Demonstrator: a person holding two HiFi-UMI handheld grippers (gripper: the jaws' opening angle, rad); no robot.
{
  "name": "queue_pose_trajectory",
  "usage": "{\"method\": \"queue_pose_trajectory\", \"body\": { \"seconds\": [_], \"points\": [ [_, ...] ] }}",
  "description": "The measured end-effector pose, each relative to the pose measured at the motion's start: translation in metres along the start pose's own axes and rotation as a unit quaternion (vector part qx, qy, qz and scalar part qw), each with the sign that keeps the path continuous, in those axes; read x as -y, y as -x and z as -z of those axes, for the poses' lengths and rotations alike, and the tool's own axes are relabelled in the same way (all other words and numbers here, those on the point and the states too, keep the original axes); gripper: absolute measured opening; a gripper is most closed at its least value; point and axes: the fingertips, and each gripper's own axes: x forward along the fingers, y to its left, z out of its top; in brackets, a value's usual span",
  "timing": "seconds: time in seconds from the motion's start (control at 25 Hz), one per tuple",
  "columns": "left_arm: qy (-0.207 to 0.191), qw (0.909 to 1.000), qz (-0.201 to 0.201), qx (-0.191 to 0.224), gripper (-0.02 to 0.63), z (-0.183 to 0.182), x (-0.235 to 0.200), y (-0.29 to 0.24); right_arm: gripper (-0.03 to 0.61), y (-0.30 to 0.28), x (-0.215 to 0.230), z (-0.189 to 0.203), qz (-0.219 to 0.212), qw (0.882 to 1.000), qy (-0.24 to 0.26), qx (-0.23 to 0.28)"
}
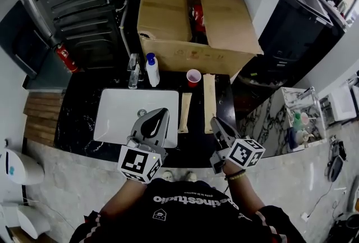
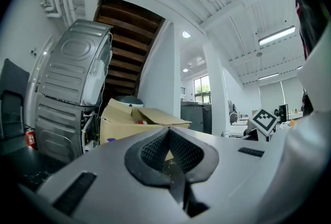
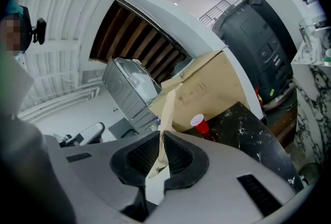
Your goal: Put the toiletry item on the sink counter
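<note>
Left gripper (image 1: pixel 159 118) over the basin (image 1: pixel 120 115); its own view shows us the jaws clenched, nothing between. Head view puts a beige strip (image 1: pixel 209 102) along the counter (image 1: pixel 84 118), near end at the right gripper (image 1: pixel 216 122). Only the right gripper view shows those jaws grasping it. A second strip (image 1: pixel 185 113) lies beside the basin.
</note>
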Motion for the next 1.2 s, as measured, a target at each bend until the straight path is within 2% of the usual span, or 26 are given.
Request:
{"method": "queue_pose_trajectory", "body": {
  "seconds": [0.28,0.6,0.88,1.2],
  "points": [
    [0.006,0.9999,-0.011,-0.007,0.014,0.009,-0.009,0.007,0.055,-0.026,0.054,0.043,0.064,0.996,-0.024,-0.058],
    [0.013,0.9996,-0.020,-0.015,0.014,0.016,-0.016,0.011,0.055,-0.045,0.118,0.103,0.135,0.981,-0.055,-0.129],
    [0.013,0.9995,-0.020,-0.021,0.014,0.021,-0.020,0.012,0.057,-0.058,0.136,0.124,0.157,0.974,-0.065,-0.152],
    [0.010,0.9995,-0.017,-0.023,0.014,0.020,-0.019,0.012,0.064,-0.055,0.147,0.130,0.190,0.966,-0.048,-0.169]
  ]
}}
